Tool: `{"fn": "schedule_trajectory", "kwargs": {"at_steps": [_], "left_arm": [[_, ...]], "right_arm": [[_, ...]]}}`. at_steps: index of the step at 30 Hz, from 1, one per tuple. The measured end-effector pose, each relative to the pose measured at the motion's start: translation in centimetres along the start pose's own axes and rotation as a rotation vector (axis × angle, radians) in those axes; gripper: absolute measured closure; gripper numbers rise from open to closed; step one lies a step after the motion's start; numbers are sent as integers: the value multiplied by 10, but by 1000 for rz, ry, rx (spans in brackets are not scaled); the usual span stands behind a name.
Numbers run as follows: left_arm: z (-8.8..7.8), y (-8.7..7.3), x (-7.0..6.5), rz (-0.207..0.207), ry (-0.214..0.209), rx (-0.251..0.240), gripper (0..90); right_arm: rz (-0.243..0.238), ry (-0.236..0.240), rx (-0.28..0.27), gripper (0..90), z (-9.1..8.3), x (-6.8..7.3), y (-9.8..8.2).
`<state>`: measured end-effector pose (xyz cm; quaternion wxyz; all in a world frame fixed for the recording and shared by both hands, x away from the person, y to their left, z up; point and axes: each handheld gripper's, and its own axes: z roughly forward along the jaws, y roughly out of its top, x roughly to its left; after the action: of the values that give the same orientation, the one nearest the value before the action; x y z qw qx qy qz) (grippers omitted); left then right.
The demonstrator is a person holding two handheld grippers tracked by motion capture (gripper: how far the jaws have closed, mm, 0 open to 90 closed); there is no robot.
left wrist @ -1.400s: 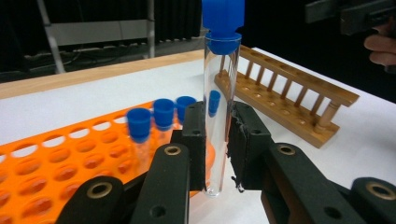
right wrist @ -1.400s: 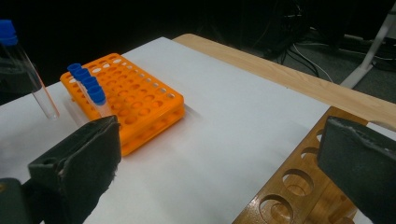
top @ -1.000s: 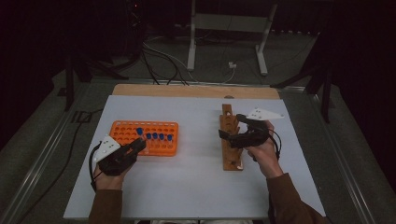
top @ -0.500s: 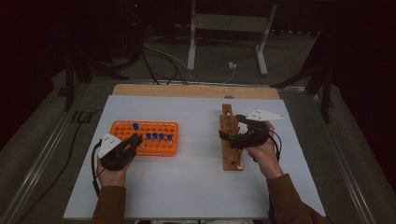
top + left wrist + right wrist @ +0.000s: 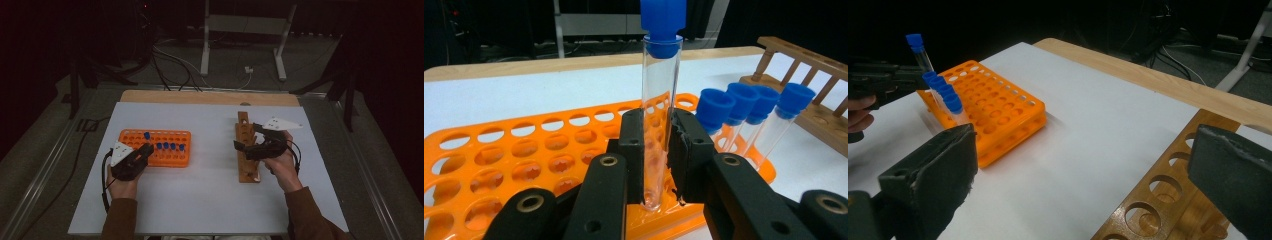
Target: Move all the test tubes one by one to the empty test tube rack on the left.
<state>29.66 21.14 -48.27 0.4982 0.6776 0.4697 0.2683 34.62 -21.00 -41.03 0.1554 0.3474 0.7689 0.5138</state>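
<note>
High view: white table (image 5: 210, 190) in dark room; left tongs (image 5: 145, 151) clamp a tube (image 5: 659, 120), right tongs (image 5: 245, 142) gape empty.

Glossy orange plastic rack (image 5: 524, 150), clear glass tube (image 5: 659, 110).

Dim, murky surroundings; evenly lit white tabletop (image 5: 210, 195); soft, slightly blurred close-ups.

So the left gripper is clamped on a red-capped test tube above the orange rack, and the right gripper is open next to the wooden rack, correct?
Not quite: the test tube has a blue cap, not red, as the left gripper view shows. The rest holds: the left gripper is clamped on it above the orange rack, and the right gripper is open next to the wooden rack.
</note>
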Motion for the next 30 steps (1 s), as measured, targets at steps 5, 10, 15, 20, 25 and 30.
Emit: {"fn": "schedule_trajectory", "kwargs": {"at_steps": [5, 10, 15, 20, 25, 30], "left_arm": [[4, -4, 0, 14, 7, 31, 781], [11, -9, -1, 37, 14, 89, 782], [14, -11, -2, 53, 7, 119, 783], [16, -14, -2, 82, 10, 160, 784], [16, -14, -5, 97, 16, 170, 784], [14, -14, -6, 105, 21, 177, 784]], "right_arm": [[1, 2, 0, 0, 0, 0, 0], [-6, 10, 9, 0, 2, 2, -1], [-4, 11, 7, 0, 2, 1, -1], [-1, 9, 7, 0, 2, 0, -2], [-1, 9, 9, 0, 1, 1, -2], [-3, 11, 9, 0, 0, 0, -2]]}}
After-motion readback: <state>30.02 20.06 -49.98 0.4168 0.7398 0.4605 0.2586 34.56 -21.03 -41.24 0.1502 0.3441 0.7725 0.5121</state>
